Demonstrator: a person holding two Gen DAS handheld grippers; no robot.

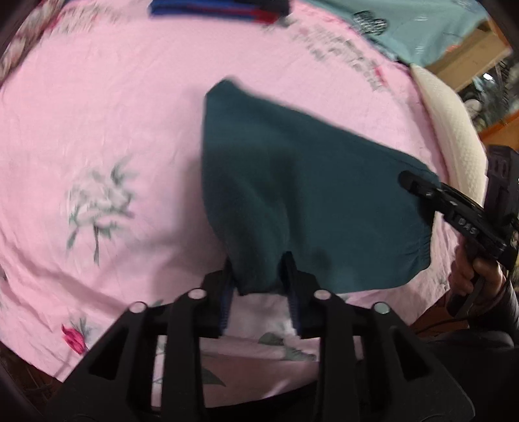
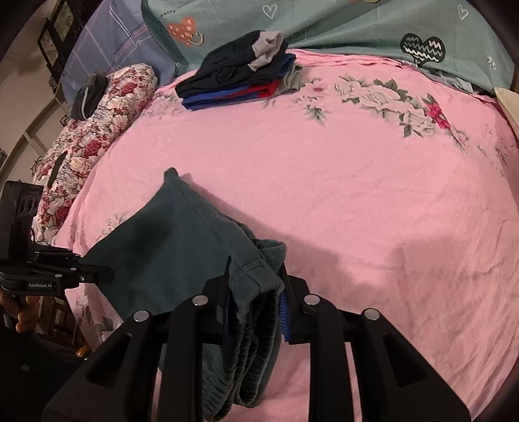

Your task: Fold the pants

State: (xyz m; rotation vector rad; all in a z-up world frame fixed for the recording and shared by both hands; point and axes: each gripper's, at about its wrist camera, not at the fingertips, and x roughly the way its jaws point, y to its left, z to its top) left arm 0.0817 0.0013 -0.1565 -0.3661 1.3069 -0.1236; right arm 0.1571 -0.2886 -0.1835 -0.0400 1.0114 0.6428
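White lettering reading "GenRobot.AI" runs along the body of the left gripper [image 2: 103,274] where it shows in the right wrist view, and "DAS" can be made out on the side of the right gripper [image 1: 407,180] in the left wrist view; a line of small dark script on the green heart-print duvet [image 2: 324,22] is too small to read. The left gripper [image 1: 259,272] is clamped on one gathered edge of the dark teal pants [image 1: 292,181], with cloth bunched between its narrowly set fingers. The right gripper [image 2: 254,279] is likewise closed on the pants [image 2: 181,246], pinching the thick elastic waistband, whose folds hang down between the fingers. The pants are held between the two grippers as a folded panel above the near part of the bed, one corner pointing away over the pink floral bedsheet [image 2: 356,194]. Farther off, near the duvet, sits a stack of folded clothes [image 2: 240,78] in black, blue, red and grey. A red rose-print quilt [image 2: 97,123] lies along the bed's left side.
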